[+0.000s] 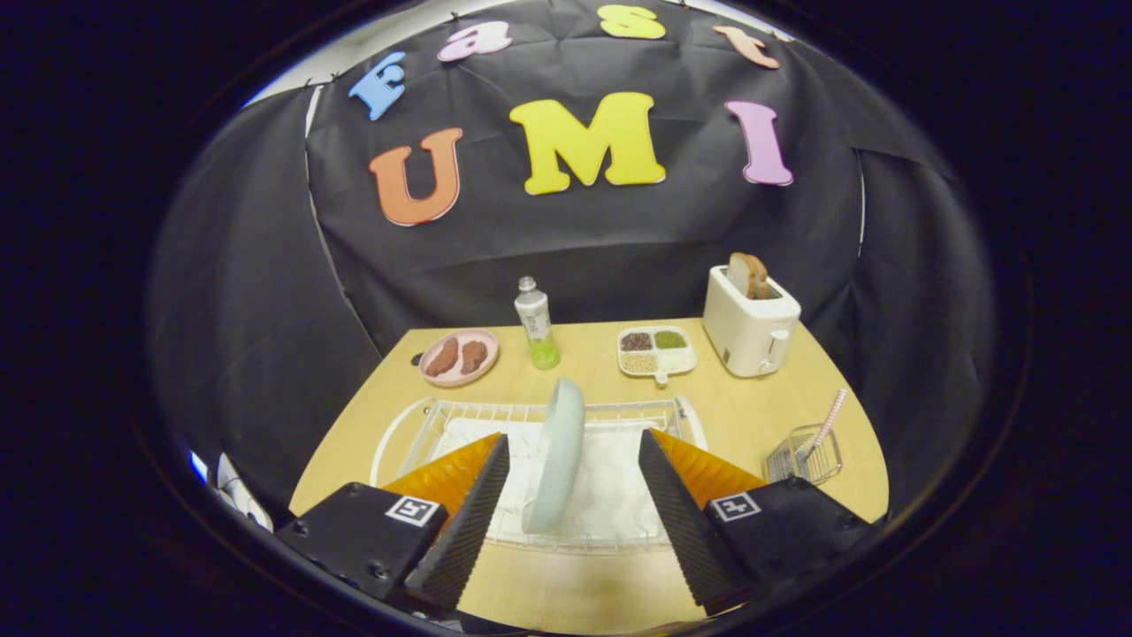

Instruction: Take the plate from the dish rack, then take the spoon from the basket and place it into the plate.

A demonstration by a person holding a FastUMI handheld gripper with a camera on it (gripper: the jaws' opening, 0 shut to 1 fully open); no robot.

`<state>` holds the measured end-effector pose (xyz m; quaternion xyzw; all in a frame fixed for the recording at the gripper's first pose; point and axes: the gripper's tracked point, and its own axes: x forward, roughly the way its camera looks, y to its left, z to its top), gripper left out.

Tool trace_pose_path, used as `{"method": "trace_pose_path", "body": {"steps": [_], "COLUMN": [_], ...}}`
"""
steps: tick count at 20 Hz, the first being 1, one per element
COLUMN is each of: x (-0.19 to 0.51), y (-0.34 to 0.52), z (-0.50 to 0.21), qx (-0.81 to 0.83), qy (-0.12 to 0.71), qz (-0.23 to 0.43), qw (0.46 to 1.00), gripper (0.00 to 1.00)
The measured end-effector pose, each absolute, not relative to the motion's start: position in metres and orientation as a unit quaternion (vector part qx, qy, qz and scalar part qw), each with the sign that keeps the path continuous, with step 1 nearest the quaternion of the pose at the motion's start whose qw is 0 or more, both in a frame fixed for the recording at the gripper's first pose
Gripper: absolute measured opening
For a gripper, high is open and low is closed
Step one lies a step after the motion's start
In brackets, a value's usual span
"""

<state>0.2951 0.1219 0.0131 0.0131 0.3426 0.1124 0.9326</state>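
Pale wood forms the tabletop (pixel 778 416), which carries everything here. The gripper (pixel 573 522) hangs released, its two fingers spread wide and pressing on nothing. Between them, standing on edge in the white wire dish rack (pixel 460 414), is the pale grey-green plate (pixel 559 456); it is upright with a slight lean, and neither finger touches it. A white cloth (pixel 610 495) lines the rack under the plate.

From the plate, at about three o'clock and well apart, a small wire basket (pixel 803 456) sits near the tabletop's edge, with the spoon (pixel 829 423) standing in it, its pink-striped handle slanting up out of the basket.

Beyond the rack, at twelve o'clock, stands a clear bottle (pixel 536 334) with green liquid at its base. At about ten o'clock lies a pink dish (pixel 458 358) with two brown pieces on it. At one o'clock sits a divided tray (pixel 656 351) of grains, and further toward two o'clock a white toaster (pixel 750 326) holds a slice of bread (pixel 750 274).
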Motion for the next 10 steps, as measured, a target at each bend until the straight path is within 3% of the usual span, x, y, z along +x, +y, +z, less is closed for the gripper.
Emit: {"method": "trace_pose_path", "body": {"steps": [2, 5, 7, 10], "x": [0.304, 0.316, 0.323, 0.334], "y": [0.134, 0.144, 0.136, 0.134], "z": [0.004, -0.007, -0.014, -0.016], "qx": [-0.018, -0.065, -0.109, -0.111], "qy": [0.377, 0.417, 0.455, 0.495], "qz": [0.122, 0.112, 0.074, 0.032], "qw": [0.918, 0.899, 0.881, 0.861], "gripper": [0.93, 0.8, 0.67, 0.58]}}
